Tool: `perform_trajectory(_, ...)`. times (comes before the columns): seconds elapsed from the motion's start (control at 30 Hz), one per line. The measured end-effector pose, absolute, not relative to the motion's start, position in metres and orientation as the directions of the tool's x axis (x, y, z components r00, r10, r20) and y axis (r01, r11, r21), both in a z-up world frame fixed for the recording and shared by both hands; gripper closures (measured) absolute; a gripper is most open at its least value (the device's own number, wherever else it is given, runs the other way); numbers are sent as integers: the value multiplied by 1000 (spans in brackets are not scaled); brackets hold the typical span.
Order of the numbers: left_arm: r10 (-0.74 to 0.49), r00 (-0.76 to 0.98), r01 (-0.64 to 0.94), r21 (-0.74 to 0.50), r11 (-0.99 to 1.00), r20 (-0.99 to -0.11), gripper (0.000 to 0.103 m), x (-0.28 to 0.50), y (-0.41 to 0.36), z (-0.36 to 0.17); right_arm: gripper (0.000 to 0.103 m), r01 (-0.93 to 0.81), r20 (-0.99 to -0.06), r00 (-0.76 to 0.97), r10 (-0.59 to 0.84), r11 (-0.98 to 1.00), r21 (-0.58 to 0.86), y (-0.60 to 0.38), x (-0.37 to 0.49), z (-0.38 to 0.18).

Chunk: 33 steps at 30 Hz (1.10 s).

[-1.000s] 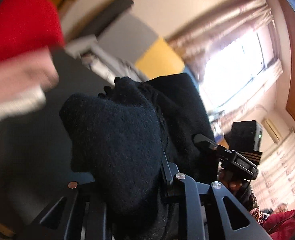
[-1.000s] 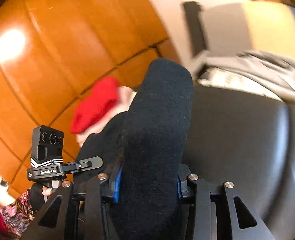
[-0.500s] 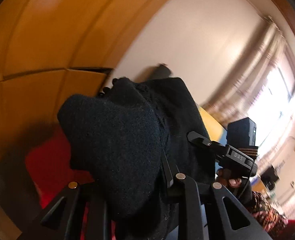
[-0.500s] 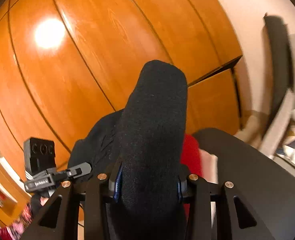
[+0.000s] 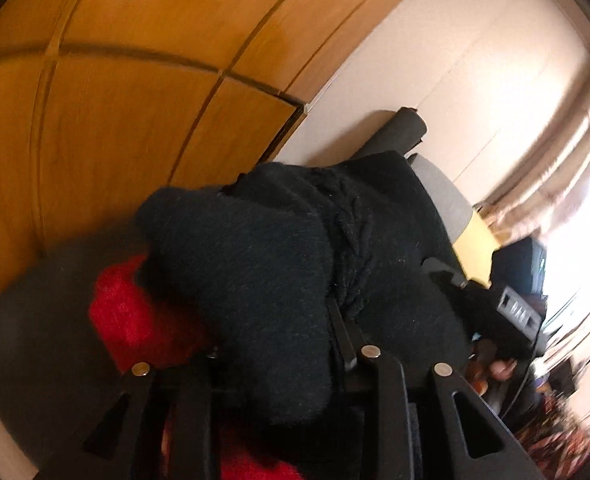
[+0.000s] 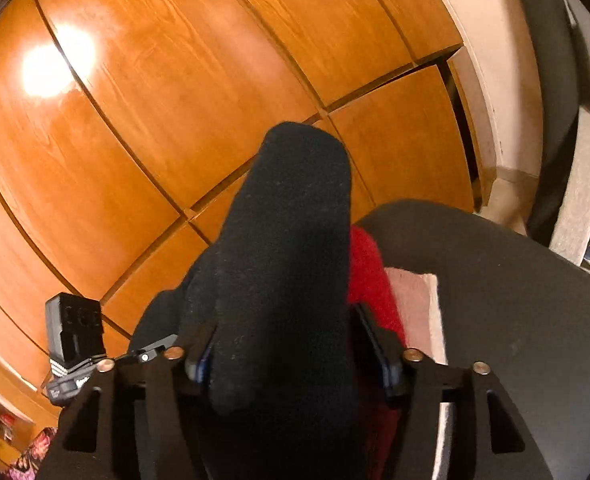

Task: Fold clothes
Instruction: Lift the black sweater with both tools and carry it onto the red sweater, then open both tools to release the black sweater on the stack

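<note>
A folded black knit garment [image 5: 255, 280] fills both wrist views and hangs over a red garment [image 5: 123, 312] on a dark grey surface [image 5: 35, 340]. My left gripper [image 5: 275, 320] has its jaws opening, but the knit still fills the gap and both fingers lie against it. My right gripper [image 6: 283, 328] is opening too. Its right finger [image 6: 375, 344] stands clear of the black garment [image 6: 287, 260], with the red garment [image 6: 369, 280] showing in the gap. A pink folded piece [image 6: 415, 312] lies beside the red one.
Glossy wooden panels [image 6: 175, 100] rise right behind the dark surface [image 6: 515, 300]. A dark padded chair back [image 5: 399, 132] stands against a pale wall. A person's hand [image 5: 495, 368] grips the other tool. The left tool's camera block [image 6: 75, 332] shows at lower left.
Both views swung from the dark surface toward the wooden panels. The black garment travelled with the grippers and now sits over the red one. The right jaws have widened.
</note>
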State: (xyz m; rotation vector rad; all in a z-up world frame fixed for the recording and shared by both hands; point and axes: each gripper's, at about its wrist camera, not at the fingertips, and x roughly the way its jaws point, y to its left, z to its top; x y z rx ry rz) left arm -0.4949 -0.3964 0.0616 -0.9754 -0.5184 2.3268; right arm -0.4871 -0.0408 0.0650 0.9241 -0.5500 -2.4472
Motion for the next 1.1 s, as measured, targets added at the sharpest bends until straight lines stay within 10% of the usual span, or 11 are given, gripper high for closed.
perform_trajectory(0.17,420,-748,-279,-331,-901,-514,69,-444,-401,100,28,258,-500,-731,-465,-866,428,-37,-461,100)
perform_trajectory(0.3,250,-886,-162,-244,-956,-390,73,-414,-396,133,42,281,-412,-838,-359,-929,240,-43,-420,138)
perform_trajectory(0.47,341,-826,-306,-151,-940,-448,73,-424,-336,124,67,378,-459,-796,-395,-916,133,-85,-422,138)
perform_trajectory(0.67,311,-778,-337,-54,-940,-546,74,-424,-299,66,66,290,-570,-801,-184,-952,-100,-99,-436,90)
perform_trajectory(0.77,283,-796,-319,-28,-947,-535,75,-423,-294,68,58,299,-580,-787,-213,-953,-55,-95,-441,101)
perform_trajectory(0.87,248,-825,-250,-64,-966,-508,74,-395,-303,80,16,236,-478,-848,-227,-971,41,-70,-414,117)
perform_trajectory(1.1,190,-876,-137,-148,-979,-444,72,-288,-299,52,3,146,-391,-906,-164,-986,77,-45,-292,77)
